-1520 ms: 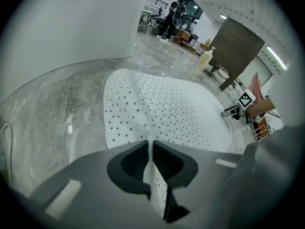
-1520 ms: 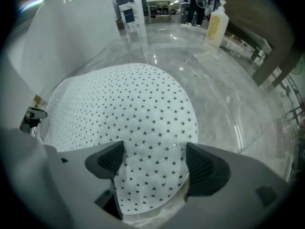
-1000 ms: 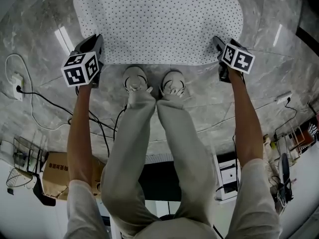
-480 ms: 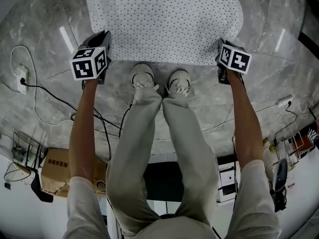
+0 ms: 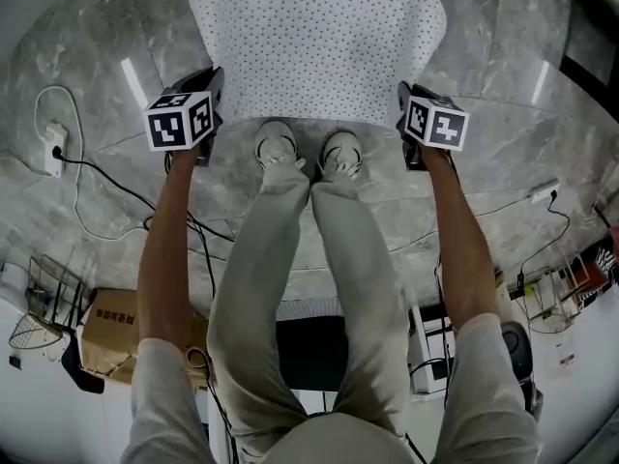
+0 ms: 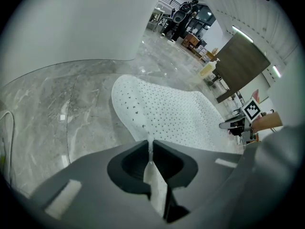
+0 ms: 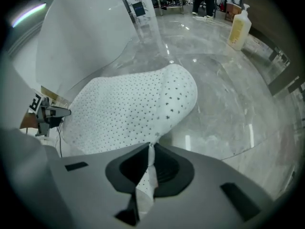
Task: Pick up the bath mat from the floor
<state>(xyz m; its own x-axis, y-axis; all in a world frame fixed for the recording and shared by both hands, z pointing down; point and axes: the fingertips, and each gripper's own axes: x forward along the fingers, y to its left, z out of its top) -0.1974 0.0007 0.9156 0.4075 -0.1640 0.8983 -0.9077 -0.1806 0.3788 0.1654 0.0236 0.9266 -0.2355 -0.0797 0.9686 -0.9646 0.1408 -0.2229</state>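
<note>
a person stands on a grey marble floor (image 5: 503, 75), pale shoes (image 5: 276, 148) side by side, just short of a white dotted bath mat (image 5: 319, 42). both arms reach down, one on either side of the feet. the left gripper (image 5: 213, 77) is clamped on the mat's near left corner, its jaws pressed together with a fold of white fabric pinched between them. the right gripper (image 5: 400, 97) is closed the same way on the near right corner. each gripper's own camera shows the cloth running down through the closed jaws.

the mat's near edge is strung across between the two claws, just ahead of the toes. from there the rest stretches straight away from the person, its rounded far end apparently lying on the floor. the sides curl upward near each grip. neither hand is nearer than the other, and the hold looks even, one corner each.

judged from this, the lift calls for both hands to rise together and level. that way the far end peels off the stone without the edge sagging or a corner slipping out of the thin pinch.

off to the person's left, cables (image 5: 116, 175) trail across the floor, well apart from the mat. a soap bottle (image 7: 239, 26) stands on the floor beyond it.
</note>
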